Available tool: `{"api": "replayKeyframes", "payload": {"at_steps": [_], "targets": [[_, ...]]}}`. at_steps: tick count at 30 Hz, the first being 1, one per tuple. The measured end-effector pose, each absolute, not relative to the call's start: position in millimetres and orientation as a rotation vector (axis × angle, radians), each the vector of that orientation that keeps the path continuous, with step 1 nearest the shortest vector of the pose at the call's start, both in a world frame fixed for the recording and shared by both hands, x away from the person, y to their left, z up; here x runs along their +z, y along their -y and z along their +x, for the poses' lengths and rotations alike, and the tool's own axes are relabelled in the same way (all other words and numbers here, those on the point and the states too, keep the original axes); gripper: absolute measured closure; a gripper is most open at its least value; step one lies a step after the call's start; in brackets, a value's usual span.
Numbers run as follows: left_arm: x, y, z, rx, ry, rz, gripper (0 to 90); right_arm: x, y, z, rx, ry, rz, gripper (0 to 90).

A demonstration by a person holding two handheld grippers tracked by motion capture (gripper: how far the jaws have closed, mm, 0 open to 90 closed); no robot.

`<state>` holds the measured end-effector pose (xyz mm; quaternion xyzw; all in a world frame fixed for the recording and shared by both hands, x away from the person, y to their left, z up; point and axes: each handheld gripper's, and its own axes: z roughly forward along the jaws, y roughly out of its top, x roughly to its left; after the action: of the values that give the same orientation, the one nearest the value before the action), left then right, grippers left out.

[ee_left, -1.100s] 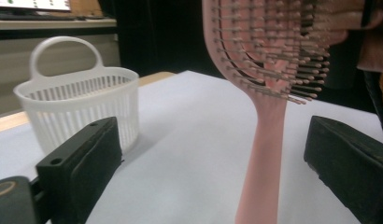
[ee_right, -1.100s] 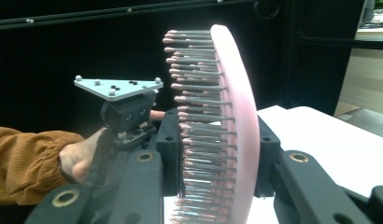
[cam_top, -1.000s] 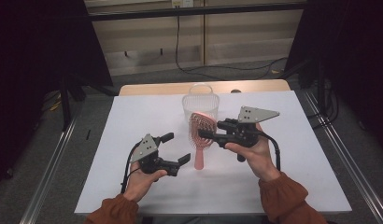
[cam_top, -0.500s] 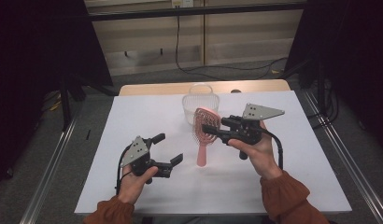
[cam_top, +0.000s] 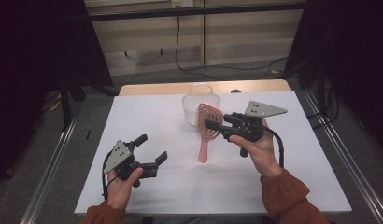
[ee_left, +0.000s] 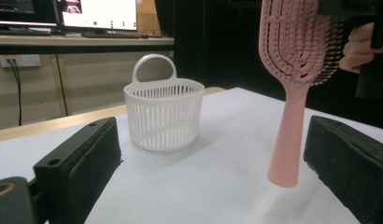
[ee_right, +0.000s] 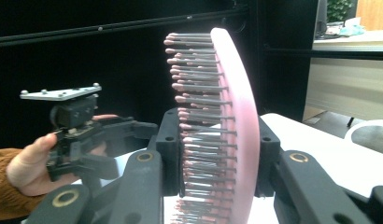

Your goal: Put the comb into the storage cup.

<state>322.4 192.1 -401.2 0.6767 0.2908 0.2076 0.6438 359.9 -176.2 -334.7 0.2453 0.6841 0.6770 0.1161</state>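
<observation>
A pink hairbrush [cam_top: 204, 133] stands upright over the middle of the white table, handle end down at the tabletop. My right gripper [cam_top: 211, 125] is shut on its head, and in the right gripper view the jaws press both sides of the hairbrush [ee_right: 238, 126], bristles facing left. Just behind it sits a white slotted basket [cam_top: 194, 105] with a loop handle. My left gripper [cam_top: 152, 147] is open and holds nothing, near the front left of the table. In the left gripper view the basket [ee_left: 164, 114] and the hairbrush [ee_left: 292, 93] stand beyond its spread jaws.
The white tabletop [cam_top: 283, 186] ends in a wooden strip [cam_top: 157, 88] at the far side. Metal rails [cam_top: 49, 182] run along both sides of the table. Dark curtains and cables lie beyond it.
My left gripper has drawn back to the left, away from the hairbrush, still open. The right gripper and the brush have barely shifted.
</observation>
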Motion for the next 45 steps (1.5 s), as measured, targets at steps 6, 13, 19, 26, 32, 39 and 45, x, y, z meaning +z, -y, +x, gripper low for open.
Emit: {"api": "replayKeyframes", "payload": {"at_steps": [6,13,19,26,32,39,45], "targets": [[-403.0,-205.7,315.2,0.516,-0.632,1.539,4.0,-332.3,176.9,361.8,1.978,-1.982,0.724,64.6],[-412.1,-220.5,315.5,0.54,-0.683,1.549,4.1,-329.4,179.5,365.3,1.976,-1.957,0.738,64.6],[-422.3,-226.6,315.3,0.571,-0.707,1.537,4.0,-331.7,176.0,369.0,1.988,-1.94,0.744,64.7],[-424.1,-227.3,313.4,0.611,-0.723,1.546,4.6,-324.5,176.5,371.2,1.998,-1.923,0.733,64.7],[-425.8,-227.3,313.8,0.596,-0.73,1.55,4.6,-317.1,178.4,374.5,2.002,-1.904,0.729,64.7],[-425.4,-228.5,312.5,0.595,-0.73,1.55,5.1,-307.2,176.6,377.3,1.988,-1.893,0.711,64.7],[-425.0,-234.6,309.2,0.626,-0.748,1.536,5.9,-301.7,177.1,380.5,1.969,-1.873,0.725,64.7]]}}
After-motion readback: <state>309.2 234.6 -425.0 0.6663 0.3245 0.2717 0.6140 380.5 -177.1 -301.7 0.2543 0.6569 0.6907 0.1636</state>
